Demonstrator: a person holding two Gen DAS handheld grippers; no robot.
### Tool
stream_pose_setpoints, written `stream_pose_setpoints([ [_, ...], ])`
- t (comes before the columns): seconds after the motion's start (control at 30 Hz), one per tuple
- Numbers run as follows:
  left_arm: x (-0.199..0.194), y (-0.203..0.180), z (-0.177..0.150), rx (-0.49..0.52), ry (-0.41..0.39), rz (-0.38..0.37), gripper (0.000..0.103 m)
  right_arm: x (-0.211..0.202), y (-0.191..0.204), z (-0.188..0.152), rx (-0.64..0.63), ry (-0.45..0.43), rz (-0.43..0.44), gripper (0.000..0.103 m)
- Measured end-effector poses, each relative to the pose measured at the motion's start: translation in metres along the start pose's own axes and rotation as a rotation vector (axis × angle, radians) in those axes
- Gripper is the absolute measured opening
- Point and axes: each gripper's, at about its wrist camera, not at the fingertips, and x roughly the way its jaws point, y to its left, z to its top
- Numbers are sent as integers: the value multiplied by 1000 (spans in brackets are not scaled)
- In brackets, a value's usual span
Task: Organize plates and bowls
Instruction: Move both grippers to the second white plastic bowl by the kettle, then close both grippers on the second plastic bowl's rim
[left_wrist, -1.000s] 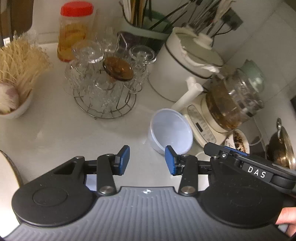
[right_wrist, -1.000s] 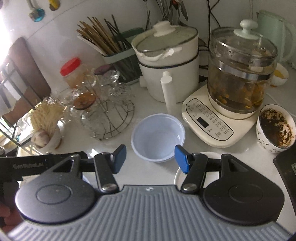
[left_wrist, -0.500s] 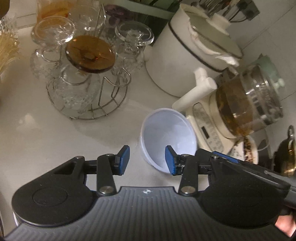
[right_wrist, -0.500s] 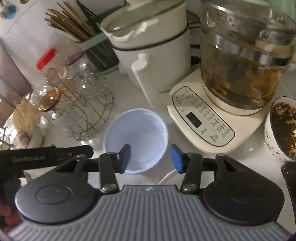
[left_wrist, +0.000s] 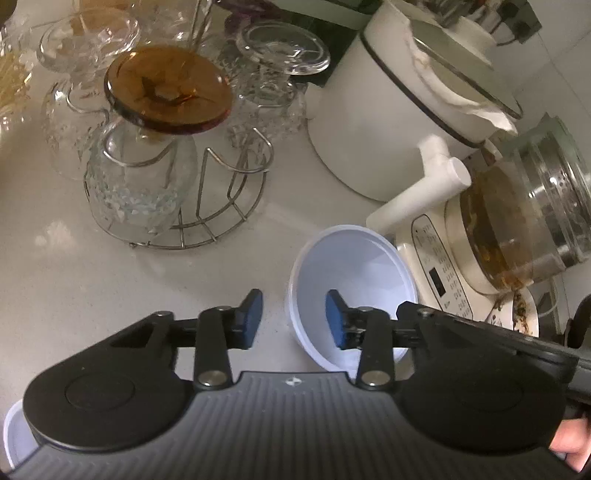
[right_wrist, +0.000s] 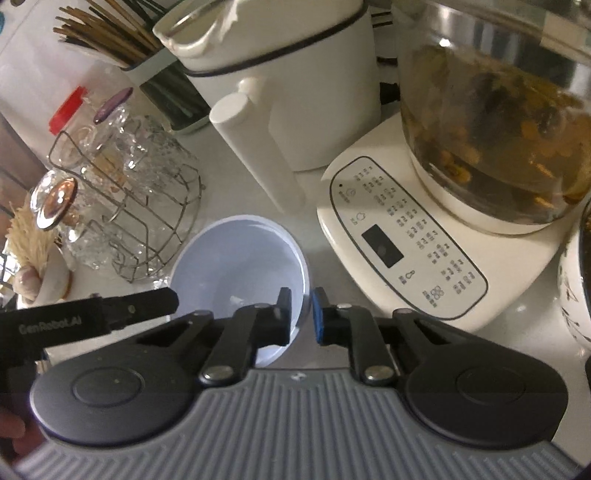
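Spreading bare across the left and centre of the left wrist view, the pale speckled countertop (left_wrist: 74, 280) gives the only open room, hemmed along the top by a round wire rack of upturned clear glasses (left_wrist: 173, 173) with one amber-footed glass (left_wrist: 166, 88) among them. Right of it, crowding the upper right, a white lidded pot with a cylindrical white handle (left_wrist: 380, 122) stands against a cream kettle base with a printed control panel (right_wrist: 402, 243), which carries a glass kettle holding brown liquid and solids (right_wrist: 495, 122). At the right edge of that view a patterned white bowl with dark residue (left_wrist: 517, 314) sits just beside the base. The task's thing, an empty translucent white plastic bowl (left_wrist: 351, 273), rests on the counter in the lower centre, close in front of the handle. The left gripper (left_wrist: 293, 319) is spread wide, its left finger outside the bowl's rim and its right finger over the bowl's inside. The right gripper (right_wrist: 301, 317) reaches in low from the bowl's right side, fingers nearly together on either side of the rim; actual contact cannot be told.
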Motion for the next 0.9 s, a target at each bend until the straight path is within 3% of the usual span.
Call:
stream_pose_setpoints([
  [0.33,6,9,0,-21,-5,24,9,5,11,0,-66,3,5,8],
  [0.9,-16,13,-1,-21,14,20,7,-11,22,-3,-12,-7,17,8],
])
